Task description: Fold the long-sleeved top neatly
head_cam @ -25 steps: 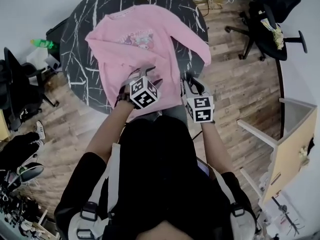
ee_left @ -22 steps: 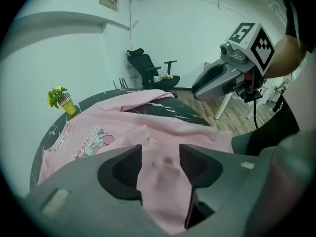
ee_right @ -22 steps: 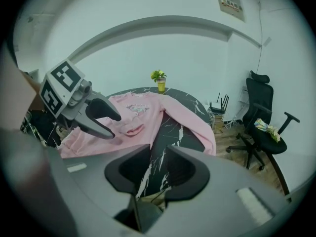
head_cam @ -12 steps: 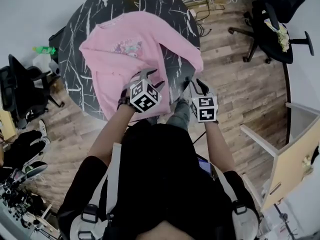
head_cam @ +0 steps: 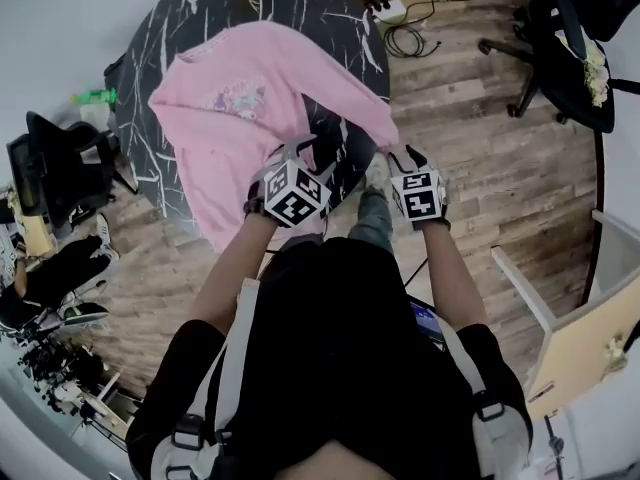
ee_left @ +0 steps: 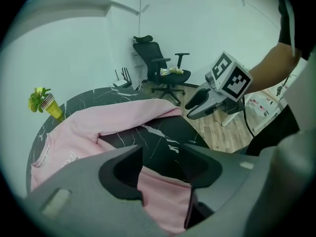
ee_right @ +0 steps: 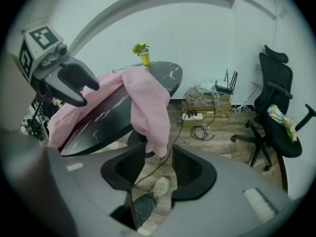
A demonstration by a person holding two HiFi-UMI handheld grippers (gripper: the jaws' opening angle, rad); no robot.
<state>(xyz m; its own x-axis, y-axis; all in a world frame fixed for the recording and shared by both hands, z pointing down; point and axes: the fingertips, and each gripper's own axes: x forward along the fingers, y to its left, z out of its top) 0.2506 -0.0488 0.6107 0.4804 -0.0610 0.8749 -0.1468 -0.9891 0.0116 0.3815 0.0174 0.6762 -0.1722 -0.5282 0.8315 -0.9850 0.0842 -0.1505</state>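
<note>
Left tongs [ee_left: 160, 166] gape over pink top [head_cam: 240, 103]; right tongs [ee_right: 158, 164] just opened around its sleeve [ee_right: 150, 112].

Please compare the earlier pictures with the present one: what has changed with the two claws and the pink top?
The right claw moved from beside the hem over to the sleeve cuff hanging off the table. Its jaws have just been opening, and the cuff hangs between their tips, not pinched. The left claw remains open over the hem. The pink top lies spread as before.
</note>
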